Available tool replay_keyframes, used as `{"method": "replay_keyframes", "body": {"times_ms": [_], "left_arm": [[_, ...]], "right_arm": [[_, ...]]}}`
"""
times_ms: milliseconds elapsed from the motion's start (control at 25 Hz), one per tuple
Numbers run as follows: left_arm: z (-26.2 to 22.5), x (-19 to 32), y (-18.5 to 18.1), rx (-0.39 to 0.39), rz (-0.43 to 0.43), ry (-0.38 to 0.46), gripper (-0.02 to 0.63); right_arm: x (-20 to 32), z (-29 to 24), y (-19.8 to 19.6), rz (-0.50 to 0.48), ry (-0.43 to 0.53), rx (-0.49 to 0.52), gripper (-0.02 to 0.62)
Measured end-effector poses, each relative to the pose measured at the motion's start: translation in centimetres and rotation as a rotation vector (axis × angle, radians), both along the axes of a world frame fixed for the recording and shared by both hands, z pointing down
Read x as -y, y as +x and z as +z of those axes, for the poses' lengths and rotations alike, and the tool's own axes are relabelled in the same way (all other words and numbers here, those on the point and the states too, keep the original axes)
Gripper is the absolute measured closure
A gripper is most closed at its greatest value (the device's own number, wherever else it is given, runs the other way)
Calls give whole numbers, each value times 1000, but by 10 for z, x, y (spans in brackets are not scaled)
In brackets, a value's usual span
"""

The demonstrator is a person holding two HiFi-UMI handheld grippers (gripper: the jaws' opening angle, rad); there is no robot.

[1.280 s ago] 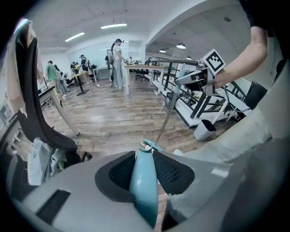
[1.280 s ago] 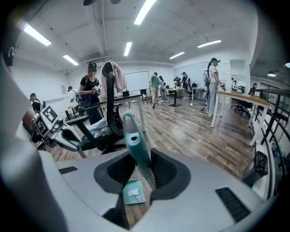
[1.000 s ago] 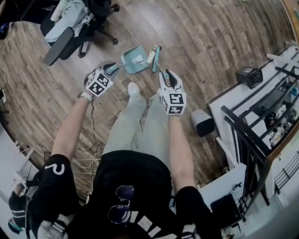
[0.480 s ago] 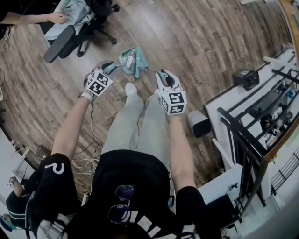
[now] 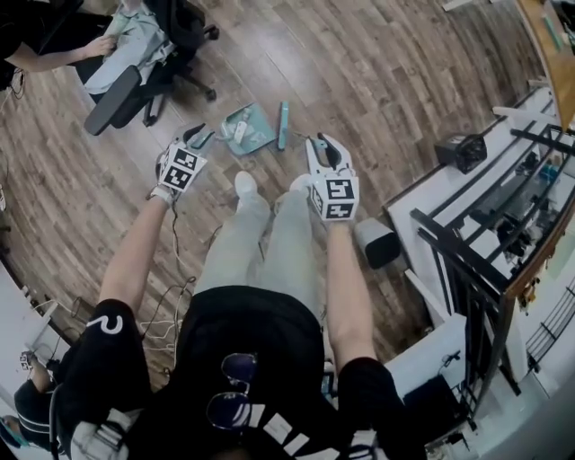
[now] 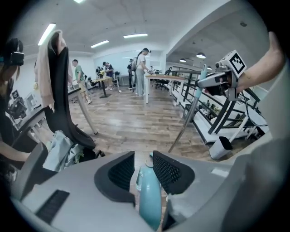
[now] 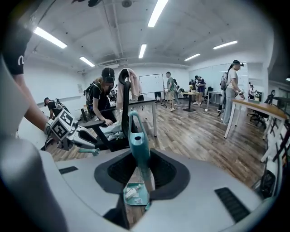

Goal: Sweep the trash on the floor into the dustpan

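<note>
Bare floor (image 5: 377, 81) spreads between the left chair (image 5: 117, 94) and right counter (image 5: 424, 193), while jaws of the left gripper (image 5: 199, 135) clamp the dustpan (image 5: 254, 126) holding white trash (image 5: 239, 131), those of the right gripper (image 5: 319, 144) the brush (image 5: 283, 124).

Counts, head view: grippers, 2, left gripper (image 5: 202, 137) and right gripper (image 5: 323, 144) | dustpan (image 5: 256, 121), 1 | brush (image 5: 283, 121), 1 | office chair (image 5: 114, 92), 1 | white waste bin (image 5: 361, 235), 1 | trash pieces (image 5: 238, 131) in dustpan, a few, too small to count exactly.

Wood-plank floor (image 5: 386, 81), black office chair (image 5: 114, 97), white workbench (image 5: 429, 196), long ceiling strip lights (image 7: 156, 12)
</note>
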State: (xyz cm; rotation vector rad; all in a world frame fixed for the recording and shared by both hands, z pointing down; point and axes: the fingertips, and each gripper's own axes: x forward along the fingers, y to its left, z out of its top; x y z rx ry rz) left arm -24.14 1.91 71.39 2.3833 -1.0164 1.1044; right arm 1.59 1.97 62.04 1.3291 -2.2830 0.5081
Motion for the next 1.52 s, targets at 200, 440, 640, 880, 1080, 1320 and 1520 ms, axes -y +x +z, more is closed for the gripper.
{"method": "replay_keyframes", "body": {"times_ms": [200,440,640,880,1080,1320,1520], "left_arm": [[-51,13,10,-77,-74,56,485],[-111,12,39,-170,-121,94,494],[-150,3,57,-226,-127,102,518],[-197,-9,70,-274,-110,126,605],[-227,-19,71,-327,-114,155,606],[-246,-24,62,-358,-132,174,607],[-254,-28,60,-367,-136,188,606]], "right_arm": [[1,-26,20,47,29,-38,508],[-6,-62,44,101,65,-41,508],[-23,-93,56,133,81,-30,508],[-42,-129,66,179,119,-27,508],[-54,-150,67,193,135,-26,508],[-55,-157,72,212,150,-41,508],[-60,-162,74,211,160,-45,508]]}}
